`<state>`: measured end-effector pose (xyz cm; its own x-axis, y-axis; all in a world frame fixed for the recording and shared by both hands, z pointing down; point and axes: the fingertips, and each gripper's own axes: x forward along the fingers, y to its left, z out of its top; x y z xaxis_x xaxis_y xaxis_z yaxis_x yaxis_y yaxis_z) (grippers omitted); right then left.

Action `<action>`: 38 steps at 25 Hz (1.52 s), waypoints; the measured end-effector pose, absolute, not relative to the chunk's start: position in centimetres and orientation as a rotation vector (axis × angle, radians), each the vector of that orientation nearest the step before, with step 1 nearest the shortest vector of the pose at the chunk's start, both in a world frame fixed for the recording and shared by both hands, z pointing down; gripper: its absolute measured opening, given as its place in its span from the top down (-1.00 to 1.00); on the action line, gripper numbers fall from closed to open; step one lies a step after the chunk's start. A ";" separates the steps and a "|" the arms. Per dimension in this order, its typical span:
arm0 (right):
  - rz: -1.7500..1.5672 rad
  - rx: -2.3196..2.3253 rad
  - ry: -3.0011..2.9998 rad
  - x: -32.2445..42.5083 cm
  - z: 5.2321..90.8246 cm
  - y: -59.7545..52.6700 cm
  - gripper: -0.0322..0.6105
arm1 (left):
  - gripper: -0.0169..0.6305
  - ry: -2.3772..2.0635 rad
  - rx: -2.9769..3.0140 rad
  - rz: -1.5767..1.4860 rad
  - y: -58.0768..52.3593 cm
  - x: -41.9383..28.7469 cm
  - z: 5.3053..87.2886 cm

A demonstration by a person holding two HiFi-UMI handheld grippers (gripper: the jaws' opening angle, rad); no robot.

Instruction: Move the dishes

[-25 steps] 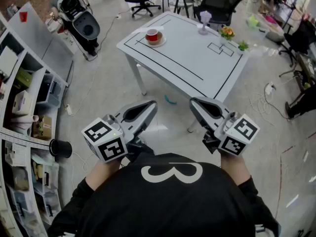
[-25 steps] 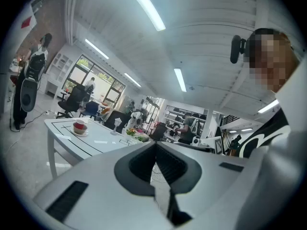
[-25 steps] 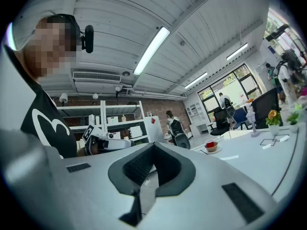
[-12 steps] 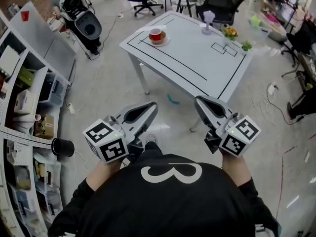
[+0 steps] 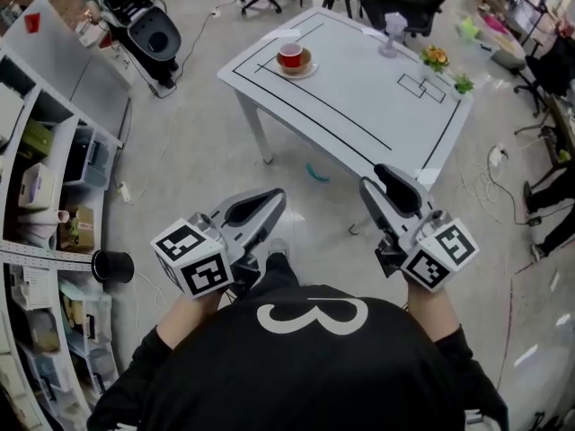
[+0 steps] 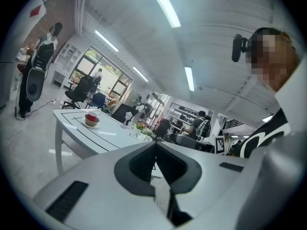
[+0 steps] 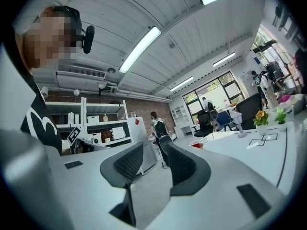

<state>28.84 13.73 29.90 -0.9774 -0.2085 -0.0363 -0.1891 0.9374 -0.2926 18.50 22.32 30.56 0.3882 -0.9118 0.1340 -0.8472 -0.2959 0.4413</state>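
Grey-padded jaws lead: the left gripper (image 5: 274,196) is pressed together on nothing, while the right gripper (image 5: 382,176) stands parted, its jaws having just been opening, with only air between them. Both are held out by a person in a black top, well short of the white table (image 5: 359,106) and off its near side.

The dishes to be moved, a red cup (image 5: 290,56) sitting on a saucer (image 5: 305,66), wait at the table's far left corner, close to its edge. A pale goblet (image 5: 390,36) and a small flower pot (image 5: 436,58) stand along the table's far side, well apart from the cup.

The likeliest trouble is in the reach. The cup rests loose on the saucer, so a pinch on one rim of the saucer could tilt it and send the cup sliding off the corner. The closed left gripper would have to part before arriving, or it will only shove the dishes. A long stretch across the table risks brushing the goblet, which looks top-heavy. A teal scrap (image 5: 312,172) on the floor below the table's near edge could catch a foot.
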 end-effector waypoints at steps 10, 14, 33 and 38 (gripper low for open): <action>-0.543 -0.438 3.034 21.3 32.2 8.8 -0.19 | 0.94 -1.426 2.191 -0.215 16.8 10.1 32.4; -0.545 -0.468 3.050 16.8 32.8 6.9 -0.24 | 0.94 -1.417 2.210 -0.199 14.9 5.2 32.7; -0.534 -0.550 3.080 5.3 33.7 0.9 -0.22 | 0.94 -1.389 2.217 -0.191 8.9 -6.6 34.3; -0.585 -0.550 3.077 3.2 34.7 -2.7 -0.21 | 0.94 -1.391 2.192 -0.176 6.1 -8.8 35.2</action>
<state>3.15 -2.69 34.74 -0.9394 -0.3277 0.1009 -0.3418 0.8724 -0.3495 -8.81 6.10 35.23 0.4606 -0.8714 0.1691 -0.8019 -0.3268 0.5001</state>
